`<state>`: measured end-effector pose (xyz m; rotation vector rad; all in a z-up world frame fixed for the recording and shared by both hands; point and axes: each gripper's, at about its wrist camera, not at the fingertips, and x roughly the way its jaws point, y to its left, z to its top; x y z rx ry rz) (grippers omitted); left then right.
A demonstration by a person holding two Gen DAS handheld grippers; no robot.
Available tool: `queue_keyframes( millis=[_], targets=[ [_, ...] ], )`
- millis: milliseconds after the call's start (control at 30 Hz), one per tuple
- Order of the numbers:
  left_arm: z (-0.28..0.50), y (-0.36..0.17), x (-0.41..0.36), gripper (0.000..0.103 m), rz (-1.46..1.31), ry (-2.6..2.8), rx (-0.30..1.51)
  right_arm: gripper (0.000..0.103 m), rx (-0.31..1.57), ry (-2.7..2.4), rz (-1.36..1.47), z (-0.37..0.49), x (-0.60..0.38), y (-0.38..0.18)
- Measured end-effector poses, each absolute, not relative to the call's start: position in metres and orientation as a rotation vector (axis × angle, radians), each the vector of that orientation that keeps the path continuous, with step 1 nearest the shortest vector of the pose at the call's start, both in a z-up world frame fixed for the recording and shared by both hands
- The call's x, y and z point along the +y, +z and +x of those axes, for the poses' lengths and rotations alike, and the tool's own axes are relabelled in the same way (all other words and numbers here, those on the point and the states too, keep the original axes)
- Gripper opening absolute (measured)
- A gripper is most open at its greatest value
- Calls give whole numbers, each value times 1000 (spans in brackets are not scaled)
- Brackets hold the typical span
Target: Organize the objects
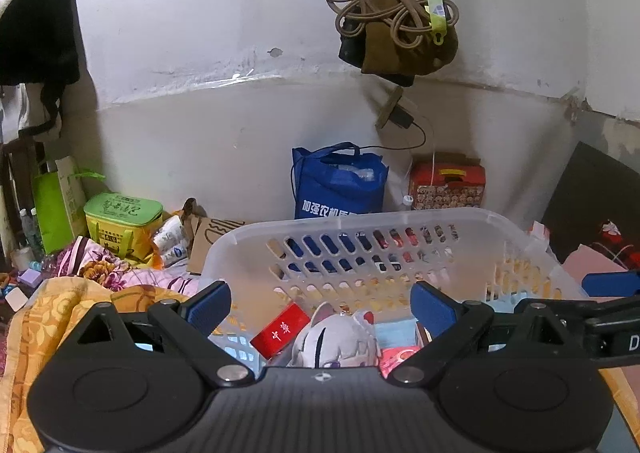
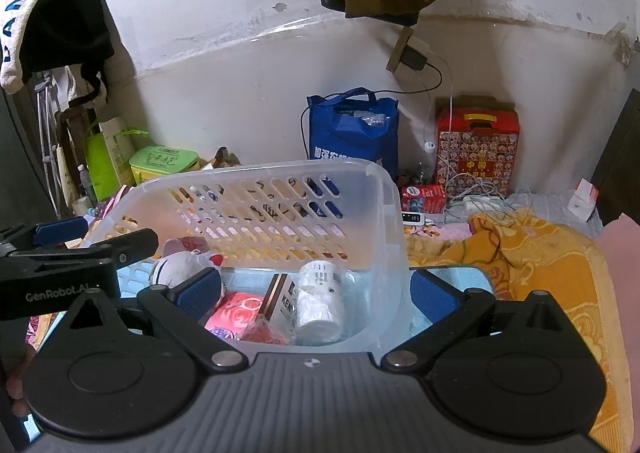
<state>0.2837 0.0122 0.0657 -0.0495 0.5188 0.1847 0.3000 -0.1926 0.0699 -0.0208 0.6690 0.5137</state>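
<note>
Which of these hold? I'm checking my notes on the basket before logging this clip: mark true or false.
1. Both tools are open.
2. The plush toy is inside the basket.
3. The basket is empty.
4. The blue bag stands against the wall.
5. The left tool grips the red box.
1. True: the left tool and right tool both gape with nothing between them.
2. True: the plush toy lies in the basket.
3. False: it holds several items, including a white bottle.
4. True: the blue bag.
5. False: the red box lies loose in the basket.
</note>
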Motion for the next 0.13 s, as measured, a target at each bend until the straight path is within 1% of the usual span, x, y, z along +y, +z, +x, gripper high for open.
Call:
queue_keyframes(
  millis=[133],
  targets=[
    [286,64,13,98,-66,180,529,103,674,511,-25,301,-193,68]
  ],
)
